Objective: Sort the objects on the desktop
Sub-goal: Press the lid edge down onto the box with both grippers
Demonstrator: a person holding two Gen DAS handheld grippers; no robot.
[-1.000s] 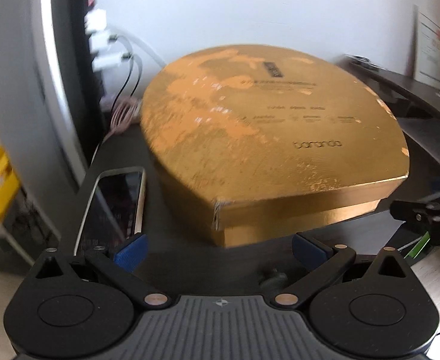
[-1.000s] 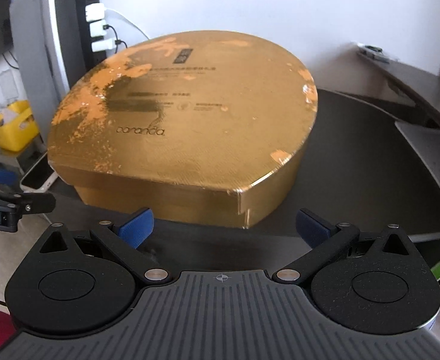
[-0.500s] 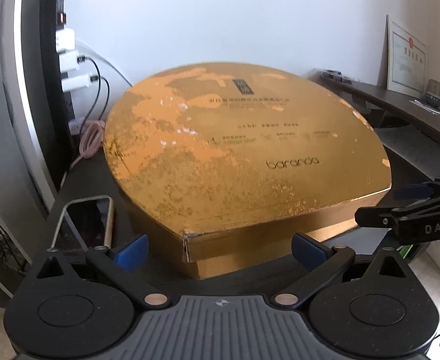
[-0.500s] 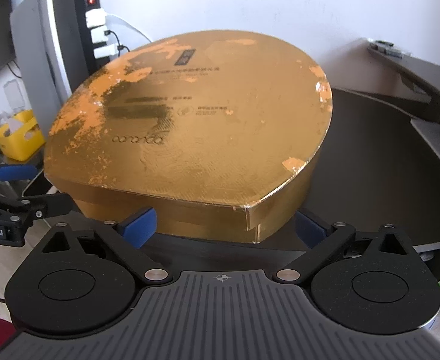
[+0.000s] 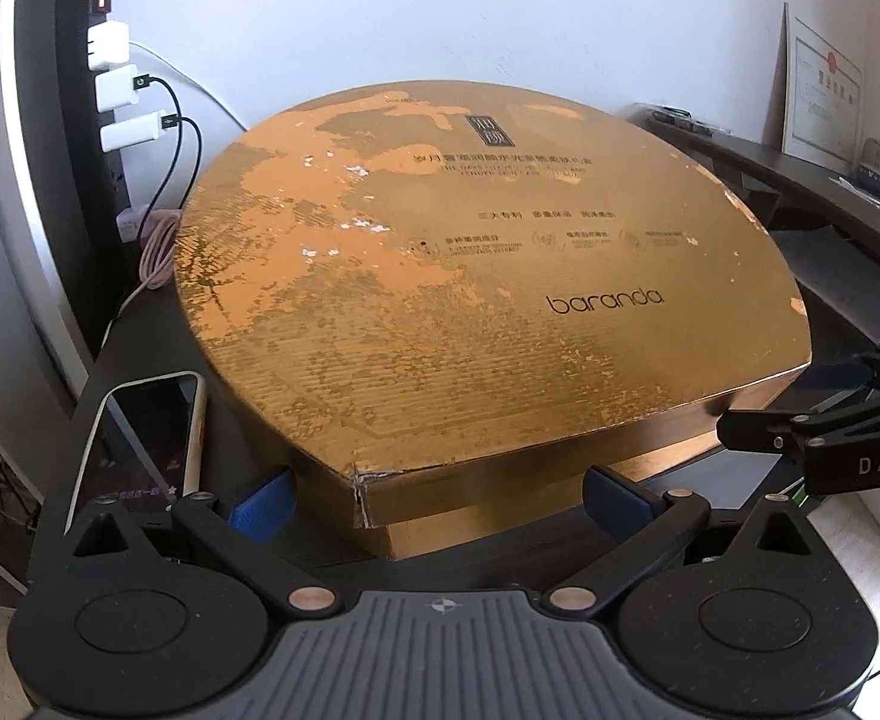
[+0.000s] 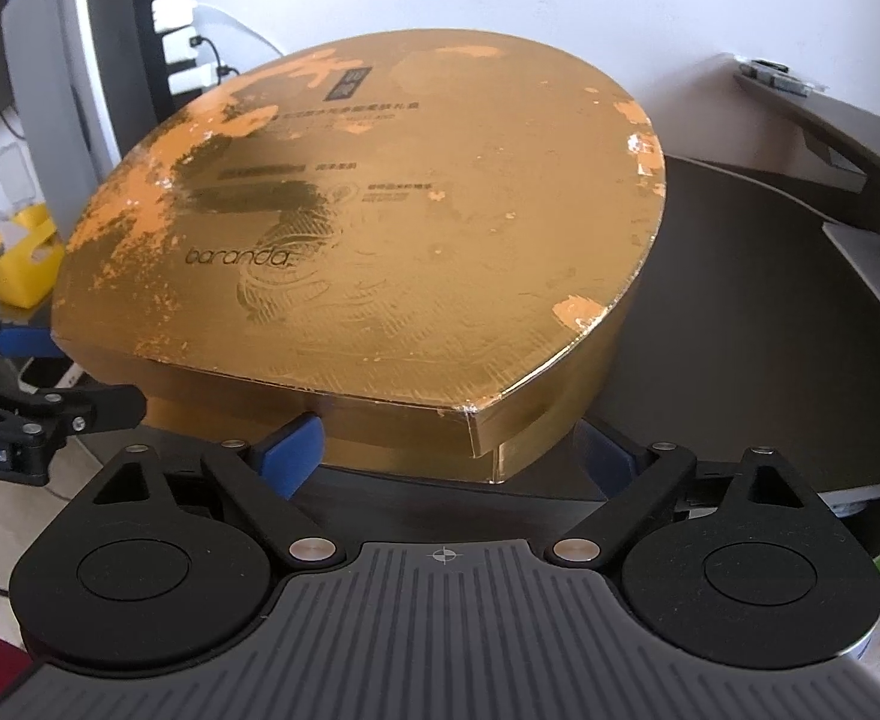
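While two tools (image 5: 437, 495) (image 6: 445, 444) flank it, one gold box (image 5: 469, 300) sits.

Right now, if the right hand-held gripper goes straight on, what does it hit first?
The gold box: its near corner sits between the open fingers of the right hand-held gripper, whose jaws have just been closing. Whether the pads already touch it is unclear.

A plain white wall (image 5: 440, 12) stands behind a dark, matte desk surface (image 6: 739, 312), lit by soft daylight. At the left, a black power strip (image 5: 107, 138) with white plug-in chargers stands upright beside a grey panel. At the right, a dark wooden shelf (image 5: 799, 180) holds a framed white certificate (image 5: 820, 102) leaning against the wall.
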